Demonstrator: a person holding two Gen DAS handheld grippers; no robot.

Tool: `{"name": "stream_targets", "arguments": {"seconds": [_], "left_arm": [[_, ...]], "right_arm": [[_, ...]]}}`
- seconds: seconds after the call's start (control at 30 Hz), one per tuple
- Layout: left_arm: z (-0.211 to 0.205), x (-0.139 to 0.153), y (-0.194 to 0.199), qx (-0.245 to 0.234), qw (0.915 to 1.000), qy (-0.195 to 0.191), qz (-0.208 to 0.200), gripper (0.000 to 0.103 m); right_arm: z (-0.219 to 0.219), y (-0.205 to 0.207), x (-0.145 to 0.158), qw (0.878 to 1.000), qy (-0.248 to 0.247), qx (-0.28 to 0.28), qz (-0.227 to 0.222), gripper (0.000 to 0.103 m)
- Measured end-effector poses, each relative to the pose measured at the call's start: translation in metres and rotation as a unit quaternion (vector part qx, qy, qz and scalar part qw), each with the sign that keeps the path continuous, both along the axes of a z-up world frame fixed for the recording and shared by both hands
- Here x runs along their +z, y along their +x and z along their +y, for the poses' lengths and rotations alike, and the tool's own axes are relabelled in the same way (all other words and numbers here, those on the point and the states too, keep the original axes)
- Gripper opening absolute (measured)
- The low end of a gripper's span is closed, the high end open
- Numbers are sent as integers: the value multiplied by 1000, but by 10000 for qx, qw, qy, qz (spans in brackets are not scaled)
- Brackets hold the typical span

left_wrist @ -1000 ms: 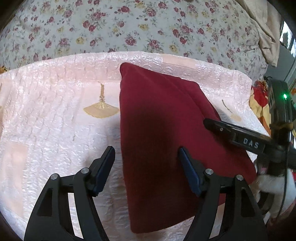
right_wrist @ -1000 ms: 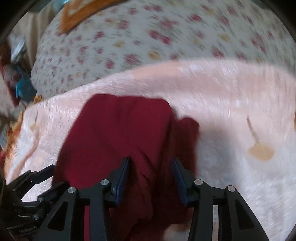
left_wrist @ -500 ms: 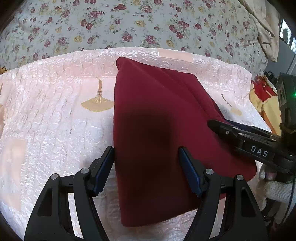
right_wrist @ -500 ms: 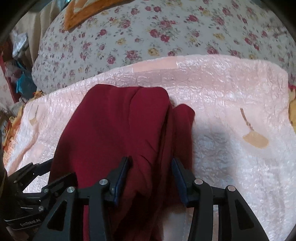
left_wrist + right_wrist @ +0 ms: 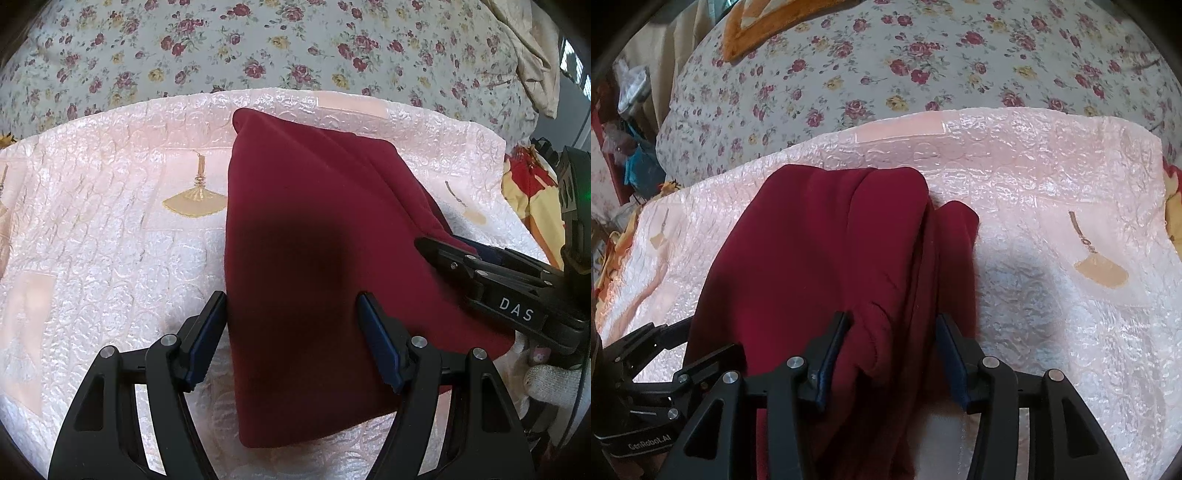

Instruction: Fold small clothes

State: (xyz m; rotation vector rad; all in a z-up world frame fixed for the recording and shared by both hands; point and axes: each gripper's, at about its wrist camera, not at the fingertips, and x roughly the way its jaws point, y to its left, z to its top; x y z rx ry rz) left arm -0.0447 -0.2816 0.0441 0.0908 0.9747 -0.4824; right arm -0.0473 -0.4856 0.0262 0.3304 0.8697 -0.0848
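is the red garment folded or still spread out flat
Folded. The red garment lies as a narrow stack on the pink cover, with layered edges showing along its right side and a rounded fold at the far end.

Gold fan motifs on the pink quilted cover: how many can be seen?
2. One fan motif lies left of the dark red garment, the other lies right of it. More may be hidden under the garment or beyond the frame.
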Motion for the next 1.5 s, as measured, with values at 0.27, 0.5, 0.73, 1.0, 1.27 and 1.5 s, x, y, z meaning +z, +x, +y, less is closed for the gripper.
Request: {"name": "stream_targets", "arguments": {"seconds": [0.27, 0.5, 0.73, 1.0, 1.27, 1.5], "left_arm": [[1, -2, 5, -22, 10000, -47, 59, 79], [5, 5, 18, -230, 9992, -298, 156, 79], [8, -4, 45, -204, 9934, -907, 668, 83], [3, -18, 62, -281, 9853, -1235, 1149, 93], [12, 9, 45, -429, 9880, -1173, 910, 62], [54, 44, -8, -492, 9870, -1200, 948, 62]], "right_arm": [[-2, -2, -2, 9999, 126, 16, -112, 49], [-16, -10, 15, 9978, 572, 12, -322, 54], [-34, 3, 2, 9972, 726, 85, -169, 91], [-33, 44, -21, 9900, 1341, 428, -65, 91], [-24, 32, 5, 9906, 1236, 488, -325, 48], [9, -12, 42, 9843, 1503, 831, -397, 44]]}}
